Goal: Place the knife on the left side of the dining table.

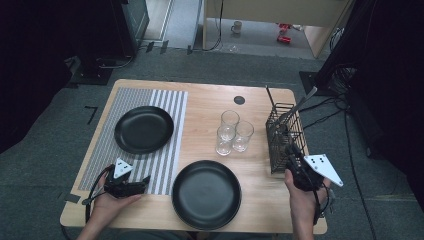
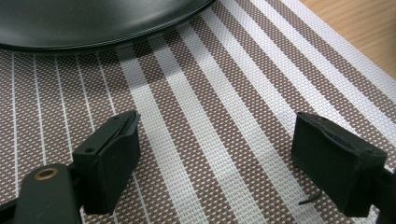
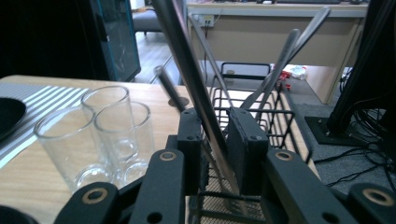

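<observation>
The wooden desk (image 1: 205,105) carries everything here. A striped placemat (image 1: 170,107) covers its left part, running from the far edge toward the near one, and a black plate (image 1: 144,129) sits on the far half of that mat. A second black plate (image 1: 206,194) lies on bare wood at the middle of the near edge, just right of the mat.

Along the right edge stands a black wire cutlery basket (image 1: 283,135) with several utensils leaning out of it toward the far right corner. Three clear drinking glasses (image 1: 231,132) cluster together between the far plate and the basket, close to the centre of the desk.

The right gripper (image 1: 296,162), held in the person's hand at the near right corner, reaches into the near end of the basket. In the right gripper view its jaws are pinched on the slanted metal utensil handle (image 3: 194,88), which passes right between the pads.

The left gripper (image 1: 131,186) rests low over the near end of the mat, by the near left corner. In the left gripper view its jaws stand wide apart with only the woven stripes between them.
</observation>
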Action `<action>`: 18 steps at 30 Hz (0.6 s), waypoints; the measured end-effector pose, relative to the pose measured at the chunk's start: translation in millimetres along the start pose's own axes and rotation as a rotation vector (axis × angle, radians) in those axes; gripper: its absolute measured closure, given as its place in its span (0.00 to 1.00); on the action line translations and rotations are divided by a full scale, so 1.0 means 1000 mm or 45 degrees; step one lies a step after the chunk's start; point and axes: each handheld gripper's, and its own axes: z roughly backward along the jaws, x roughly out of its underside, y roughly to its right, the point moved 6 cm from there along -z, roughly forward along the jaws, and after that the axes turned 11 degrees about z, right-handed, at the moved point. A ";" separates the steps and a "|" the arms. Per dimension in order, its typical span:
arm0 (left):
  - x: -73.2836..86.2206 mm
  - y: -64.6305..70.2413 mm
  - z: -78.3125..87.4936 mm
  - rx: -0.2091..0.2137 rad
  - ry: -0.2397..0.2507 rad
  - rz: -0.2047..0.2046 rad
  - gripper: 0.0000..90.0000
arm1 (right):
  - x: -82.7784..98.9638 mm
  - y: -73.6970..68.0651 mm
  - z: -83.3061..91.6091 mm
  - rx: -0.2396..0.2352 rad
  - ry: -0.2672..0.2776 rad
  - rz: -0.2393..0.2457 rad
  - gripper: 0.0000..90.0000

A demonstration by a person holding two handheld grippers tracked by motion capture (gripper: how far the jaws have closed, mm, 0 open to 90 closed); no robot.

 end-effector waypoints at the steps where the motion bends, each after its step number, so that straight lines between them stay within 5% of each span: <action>1: 0.000 0.000 0.000 0.000 0.000 0.000 0.18 | 0.000 0.002 0.000 0.007 0.005 -0.004 0.86; 18: 0.000 0.000 0.000 -0.003 0.000 0.001 0.18 | 0.004 0.031 -0.006 0.087 0.010 -0.100 0.89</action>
